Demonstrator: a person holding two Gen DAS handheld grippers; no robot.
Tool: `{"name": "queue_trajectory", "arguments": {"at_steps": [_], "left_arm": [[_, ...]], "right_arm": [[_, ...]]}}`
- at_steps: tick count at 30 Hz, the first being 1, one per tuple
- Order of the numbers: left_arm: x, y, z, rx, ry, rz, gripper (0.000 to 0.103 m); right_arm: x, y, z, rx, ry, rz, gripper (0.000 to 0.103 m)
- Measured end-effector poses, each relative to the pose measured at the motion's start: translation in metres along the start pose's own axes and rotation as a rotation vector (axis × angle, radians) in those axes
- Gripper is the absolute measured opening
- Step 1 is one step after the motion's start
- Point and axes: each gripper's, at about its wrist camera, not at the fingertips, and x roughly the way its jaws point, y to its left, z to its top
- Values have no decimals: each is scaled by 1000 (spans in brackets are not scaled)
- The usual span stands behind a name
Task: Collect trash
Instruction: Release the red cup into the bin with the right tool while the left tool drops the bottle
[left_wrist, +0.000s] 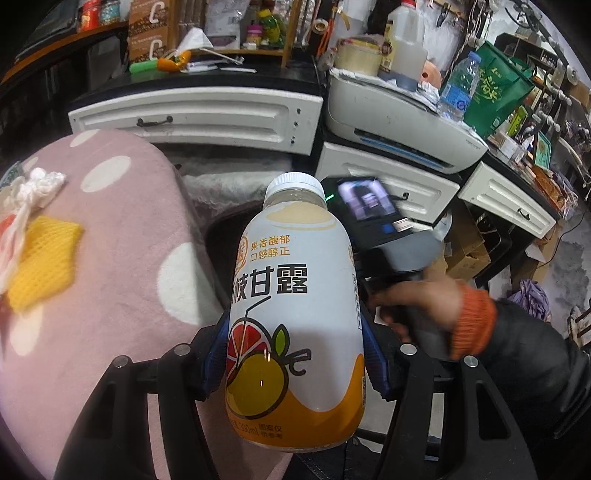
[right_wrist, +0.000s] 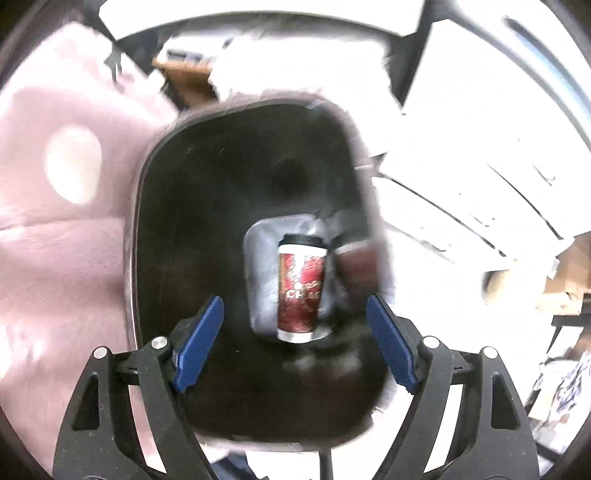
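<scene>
My left gripper (left_wrist: 293, 332) is shut on a plastic drink bottle (left_wrist: 295, 295) with a white cap and a white and orange fruit label; the blue pads (left_wrist: 375, 354) press its sides. My right gripper (right_wrist: 294, 301) hangs open and empty, pointing down into a black bin (right_wrist: 192, 221). At the bin's bottom a red paper cup (right_wrist: 301, 288) with a black lid lies on a grey plastic piece (right_wrist: 262, 273). In the left wrist view the bin's rim (left_wrist: 218, 236) shows behind the bottle. A hand (left_wrist: 424, 302) with an orange cuff holds the right gripper's handle over it.
A pink cushion with white dots (left_wrist: 110, 258) lies left of the bin. It carries a yellow foam net (left_wrist: 44, 266) and crumpled white paper (left_wrist: 37, 188). White drawers (left_wrist: 195, 114), a printer (left_wrist: 399, 118) and cluttered shelves stand behind. Cardboard boxes (left_wrist: 469, 251) sit at the right.
</scene>
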Motion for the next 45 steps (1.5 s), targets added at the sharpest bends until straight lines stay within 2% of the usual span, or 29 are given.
{"name": "queue_trajectory", "arguments": {"at_steps": [3,7,11,16,22,27,29,33,36,41,45], "left_arm": [[20,-8,5,0,56,-7,61],[57,-20,10,7,134,19,61],[107,-22,19,-56,271,39,61],[167,-22,23,-59,377,136,61],[216,-8,25,-88,467,189,61],[240,3,21,-119,531,143,61],[246,5,18,-127,545,125,61],[252,2,15,-76,561,130,62],[252,1,16,-59,553,127,69],[242,-1,20,-58,523,129,70],[216,-9,30,-44,454,133,70]], "right_arm": [[-39,-25,-18,47,-81,-35,79],[-78,-66,-47,151,-186,-85,80],[-90,-95,-81,228,-249,-80,80],[-87,-112,-117,278,-289,-48,80],[-91,-124,-143,313,-303,-13,80],[-88,-124,-145,333,-309,7,80],[-87,-121,-146,329,-308,11,80],[-85,-115,-145,317,-305,16,80],[-86,-114,-145,317,-308,12,80],[-94,-115,-145,322,-340,-14,80],[-102,-120,-146,334,-367,-36,80]]}}
